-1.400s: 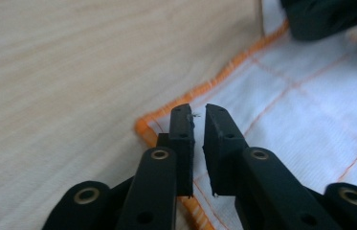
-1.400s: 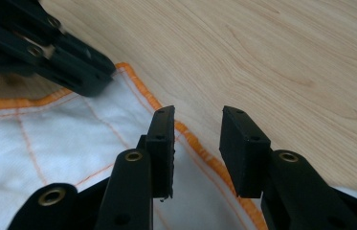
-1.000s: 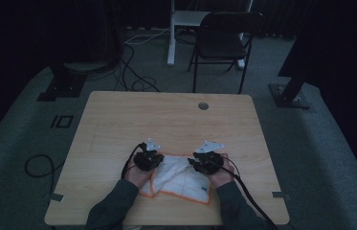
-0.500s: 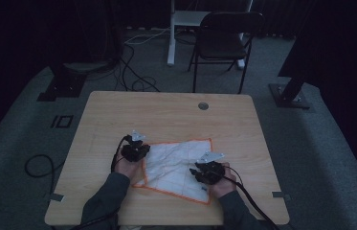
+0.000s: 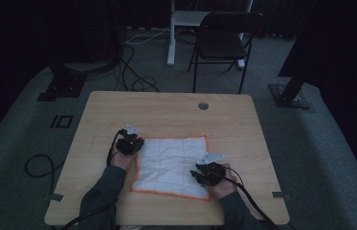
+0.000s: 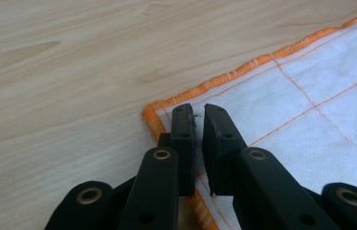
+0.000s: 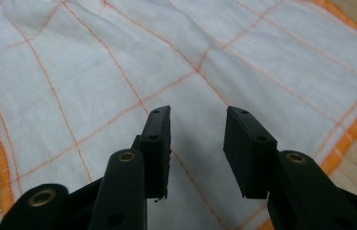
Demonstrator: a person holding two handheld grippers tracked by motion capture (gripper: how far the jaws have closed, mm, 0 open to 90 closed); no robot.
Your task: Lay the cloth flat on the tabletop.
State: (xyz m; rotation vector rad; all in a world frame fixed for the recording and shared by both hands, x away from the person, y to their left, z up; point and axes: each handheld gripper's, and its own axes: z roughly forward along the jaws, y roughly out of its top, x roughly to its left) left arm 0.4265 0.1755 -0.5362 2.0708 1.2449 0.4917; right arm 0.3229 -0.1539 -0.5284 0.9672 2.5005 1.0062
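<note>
A white cloth (image 5: 171, 165) with orange hem and orange grid lines lies spread flat on the wooden table (image 5: 166, 110). My left gripper (image 5: 135, 142) sits at the cloth's far left corner. In the left gripper view its jaws (image 6: 199, 111) stand almost together over that corner of the cloth (image 6: 310, 96), with only a thin slit between them, and cloth seems caught in it. My right gripper (image 5: 196, 173) rests over the cloth's near right part. Its jaws (image 7: 199, 117) stand wide apart above the flat cloth (image 7: 118, 57), holding nothing.
A round cable port (image 5: 203, 106) is set in the table near its far edge. A black folding chair (image 5: 224, 43) and a white desk leg (image 5: 171, 33) stand beyond the table. Cables (image 5: 39, 167) lie on the floor at left.
The folded cloth has been opened out flat. My left gripper carried its corner away to the far left, and my right gripper moved nearer and to the right, then opened.
</note>
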